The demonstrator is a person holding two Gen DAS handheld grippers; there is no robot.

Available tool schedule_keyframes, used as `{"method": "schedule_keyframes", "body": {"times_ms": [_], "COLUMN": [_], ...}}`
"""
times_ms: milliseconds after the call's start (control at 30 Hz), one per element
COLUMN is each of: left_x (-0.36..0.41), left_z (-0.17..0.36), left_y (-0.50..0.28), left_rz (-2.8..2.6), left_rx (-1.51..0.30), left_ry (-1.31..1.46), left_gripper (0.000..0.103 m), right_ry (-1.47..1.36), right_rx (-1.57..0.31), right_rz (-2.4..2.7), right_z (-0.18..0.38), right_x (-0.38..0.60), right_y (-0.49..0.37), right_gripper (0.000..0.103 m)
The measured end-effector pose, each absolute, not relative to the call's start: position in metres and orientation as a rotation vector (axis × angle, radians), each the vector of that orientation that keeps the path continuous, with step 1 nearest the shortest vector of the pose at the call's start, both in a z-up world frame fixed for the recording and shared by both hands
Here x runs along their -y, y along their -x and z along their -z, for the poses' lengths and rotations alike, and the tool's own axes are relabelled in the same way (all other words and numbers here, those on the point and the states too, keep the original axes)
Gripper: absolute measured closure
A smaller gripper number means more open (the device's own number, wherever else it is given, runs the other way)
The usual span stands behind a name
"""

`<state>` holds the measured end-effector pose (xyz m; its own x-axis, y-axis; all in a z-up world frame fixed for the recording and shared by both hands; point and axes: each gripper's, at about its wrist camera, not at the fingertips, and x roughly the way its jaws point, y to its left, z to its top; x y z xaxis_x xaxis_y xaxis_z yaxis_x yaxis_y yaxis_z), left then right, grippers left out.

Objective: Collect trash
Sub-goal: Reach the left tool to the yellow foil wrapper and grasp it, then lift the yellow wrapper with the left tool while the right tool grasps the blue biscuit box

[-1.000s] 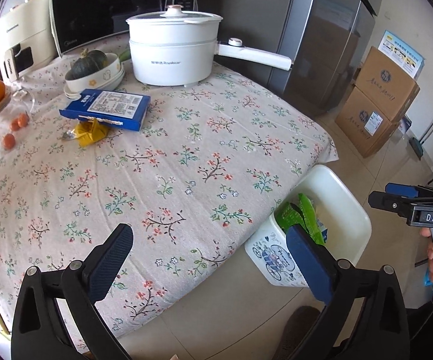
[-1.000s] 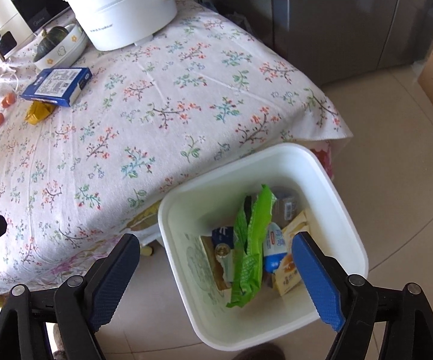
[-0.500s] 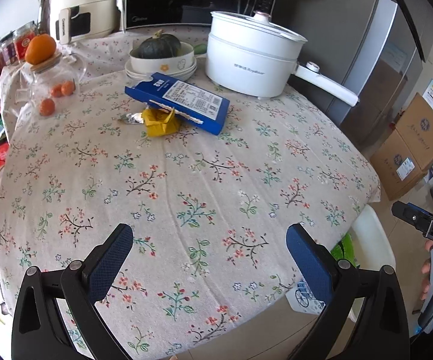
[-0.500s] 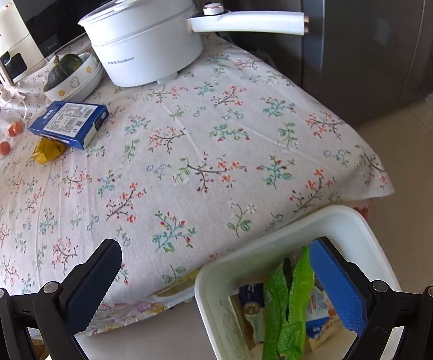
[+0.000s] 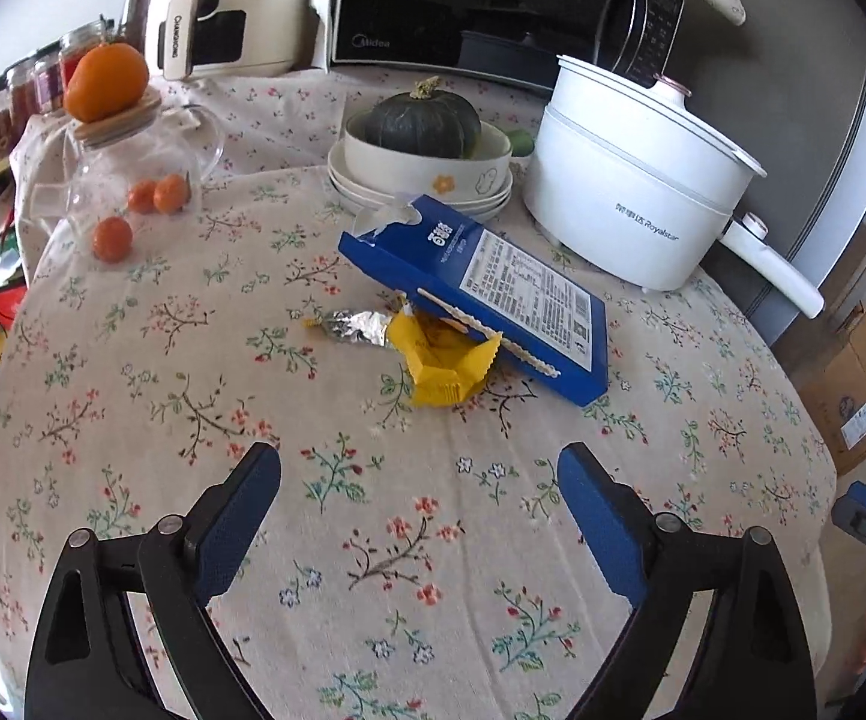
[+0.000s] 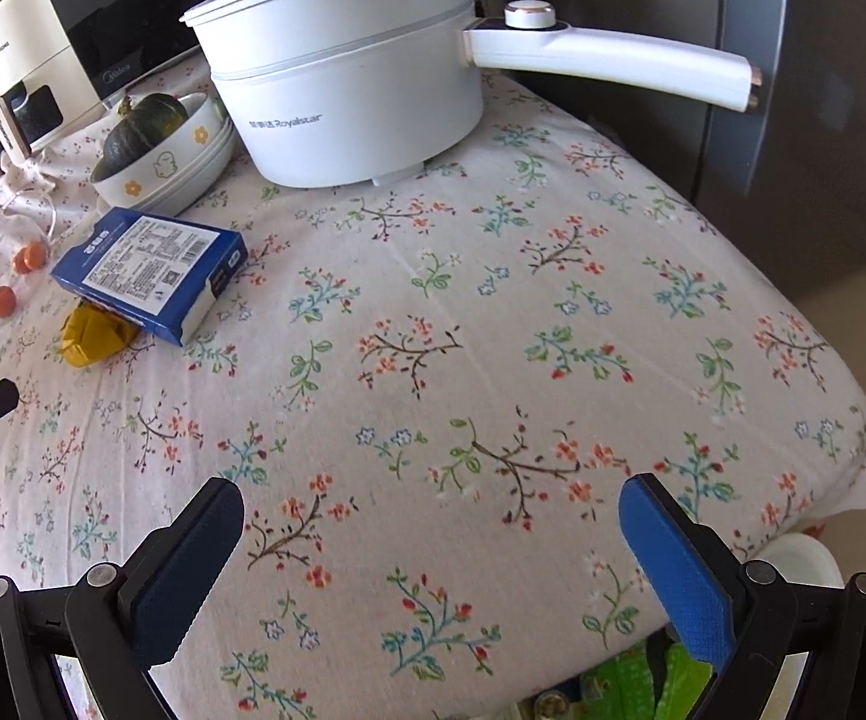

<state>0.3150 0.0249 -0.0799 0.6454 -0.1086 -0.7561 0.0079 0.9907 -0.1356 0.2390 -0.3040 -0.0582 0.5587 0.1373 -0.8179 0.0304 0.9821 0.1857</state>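
A blue carton [image 5: 487,294] lies on the floral tablecloth, resting partly on a crumpled yellow wrapper [image 5: 445,360] with a foil end [image 5: 354,324]. Both also show in the right wrist view, the carton [image 6: 144,264] and the wrapper [image 6: 93,339] at the left. My left gripper [image 5: 420,498] is open and empty, just short of the wrapper. My right gripper [image 6: 433,534] is open and empty over the table's near right edge. The white trash bin [image 6: 805,558] with green packaging [image 6: 631,684] sits below that edge.
A white electric pot [image 5: 637,180] with a long handle [image 6: 607,60] stands behind the carton. A bowl stack with a dark squash [image 5: 420,138], a glass jar with oranges [image 5: 132,180], a microwave [image 5: 493,0] and cardboard boxes [image 5: 865,372] surround the table.
Both grippers have swung up from the bin by the table edge to over the tabletop. The left one has come closer to the carton and wrapper. Both stayed open.
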Motion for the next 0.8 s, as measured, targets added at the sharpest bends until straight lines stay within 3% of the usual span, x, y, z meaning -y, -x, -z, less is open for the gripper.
{"method": "schedule_keyframes", "body": {"times_ms": [200,300,367,400,800], "left_x": [-0.007,-0.002,0.000,0.000,0.006], "left_z": [0.103,0.115,0.120,0.121,0.081], "left_y": [-0.354,-0.370,-0.377,-0.378,-0.317], "left_rz": [0.099,0.088,0.082,0.078,0.113], "left_rx": [-0.881,-0.911,-0.920,-0.921,-0.878], "left_ry": [0.039,0.009,0.002,-0.002,0.007], "left_gripper": [0.027,0.046,0.068,0.073,0.080], "right_ry": [-0.180,-0.162,-0.161,-0.160,-0.141], "right_rx": [-1.000,-1.002,-1.006,-1.007,-0.982], "right_rz": [-0.063,-0.058,-0.057,-0.053,-0.043], "right_z": [0.069,0.071,0.071,0.071,0.058], "right_x": [0.301,0.301,0.303,0.304,0.306], "right_y": [-0.256,-0.258,-0.258,-0.257,-0.244], "right_gripper": [0.000,0.000,0.000,0.000,0.000]}}
